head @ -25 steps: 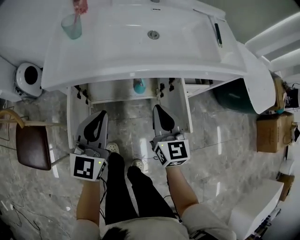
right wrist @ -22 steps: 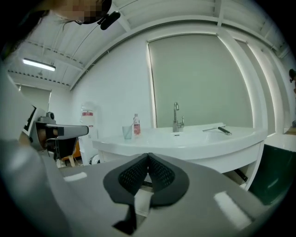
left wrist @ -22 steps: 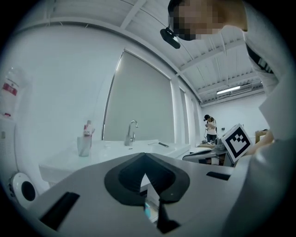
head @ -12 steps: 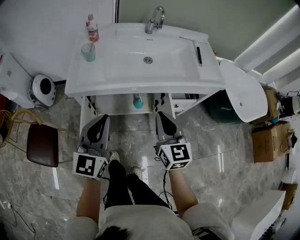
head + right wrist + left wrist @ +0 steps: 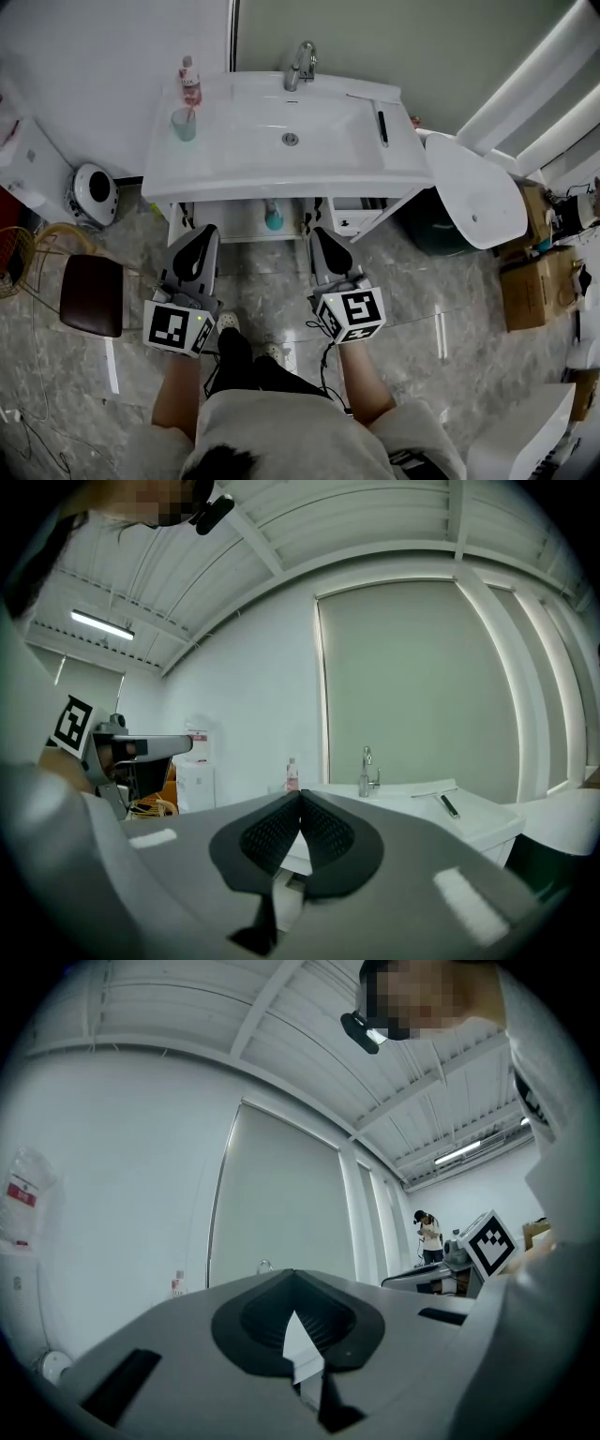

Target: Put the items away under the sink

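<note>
On the white sink stand a pink bottle and a teal cup at the left, and a black-handled tool lies at the right. A teal bottle stands inside the open cabinet below. My left gripper and right gripper hang side by side in front of the cabinet, level, apart from everything. Both are shut with nothing between the jaws. The right gripper view looks over its shut tips at the bottle and tool. The left gripper's tips meet too.
Both cabinet doors stand open, the left door beside my left gripper. A faucet is at the sink's back. A brown stool and round white device are at the left. At the right sit a white oval lid and cardboard boxes.
Both grippers have risen together, still shut and empty. The head view has pulled up and back, so the sink and cabinet look smaller and more of the wall shows.
</note>
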